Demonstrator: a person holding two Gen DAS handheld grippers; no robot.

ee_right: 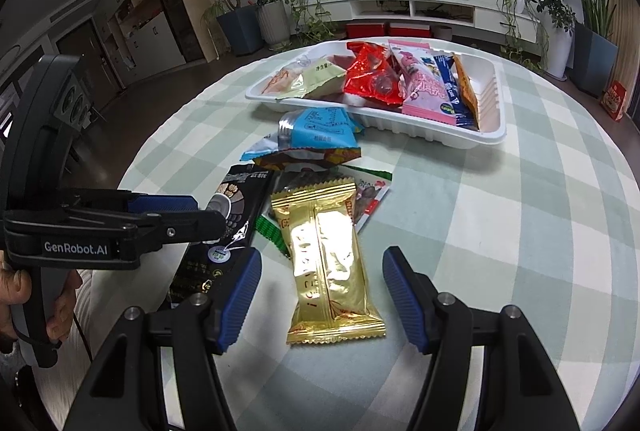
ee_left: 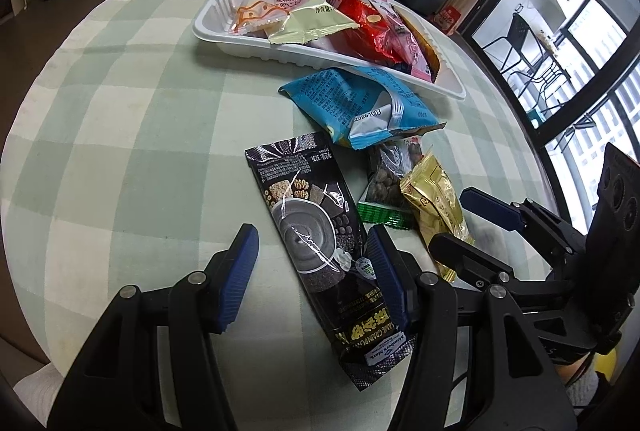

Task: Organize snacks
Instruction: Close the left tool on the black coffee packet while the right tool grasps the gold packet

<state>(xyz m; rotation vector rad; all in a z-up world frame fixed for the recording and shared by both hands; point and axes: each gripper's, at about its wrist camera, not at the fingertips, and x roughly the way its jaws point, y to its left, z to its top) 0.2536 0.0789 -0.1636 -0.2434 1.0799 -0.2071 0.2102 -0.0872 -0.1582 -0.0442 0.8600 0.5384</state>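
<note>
Left wrist view: left gripper (ee_left: 312,263), jaws apart, straddling the black cereal packet (ee_left: 320,231) without pressing it; blue bag's (ee_left: 360,103) printed back; green-edged nut pack (ee_left: 390,187); gold packet (ee_left: 436,207), partly hidden by the right gripper (ee_left: 472,223).

Right wrist view: a hand (ee_right: 24,295) holding the left gripper; right gripper (ee_right: 320,275), jaws apart astride the whole gold packet; white tray's (ee_right: 440,139) pink, navy and orange packs in full.
</note>
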